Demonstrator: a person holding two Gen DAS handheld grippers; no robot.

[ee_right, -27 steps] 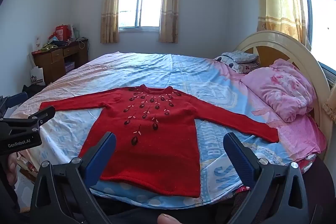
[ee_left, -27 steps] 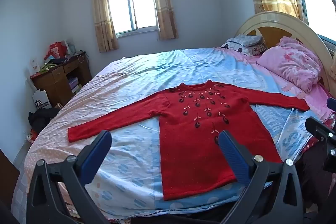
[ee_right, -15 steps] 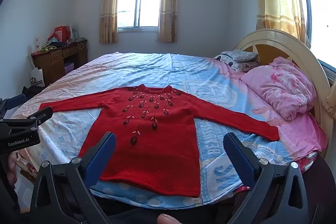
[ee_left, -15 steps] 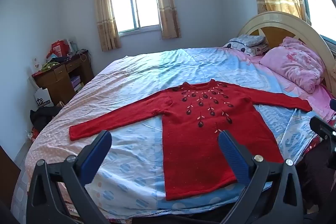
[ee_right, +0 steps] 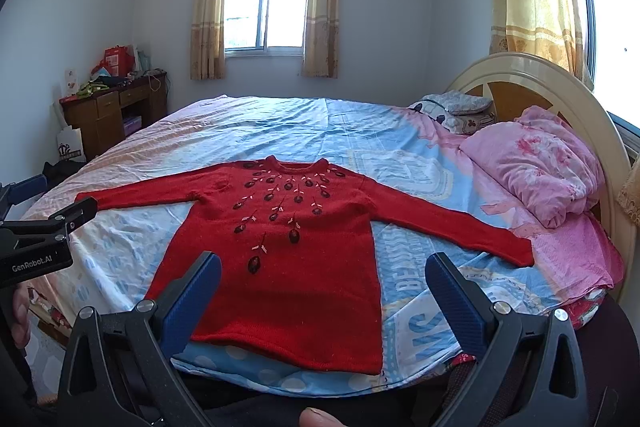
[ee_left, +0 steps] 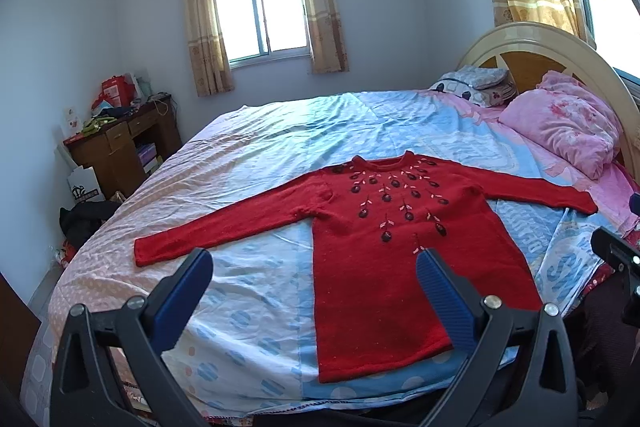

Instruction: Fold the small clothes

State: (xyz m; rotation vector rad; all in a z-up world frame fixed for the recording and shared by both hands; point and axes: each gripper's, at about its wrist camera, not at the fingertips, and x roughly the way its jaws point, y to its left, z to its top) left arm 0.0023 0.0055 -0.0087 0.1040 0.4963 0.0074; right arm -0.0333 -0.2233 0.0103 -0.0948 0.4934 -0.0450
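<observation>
As before, sweater [ee_left: 384,247] flat, fingers [ee_left: 184,295] apart

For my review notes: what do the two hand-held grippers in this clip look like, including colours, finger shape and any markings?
Both look alike. The left hand-held gripper and the right hand-held gripper each have a black frame of triangular, cut-out arms with silver bolts, ending in two blue ribbed pads. Seen from the right wrist view, the left one's black body carries white "GenRobot.AI" lettering. No cables or sleeves are visible.

left gripper [ee_left: 314,269]: black plastic frame, blue ribbed pads, silver screws
right gripper [ee_right: 323,273]: same black frame, blue ribbed pads, silver screws
marking: white "GenRobot.AI" on left gripper's black body
</observation>
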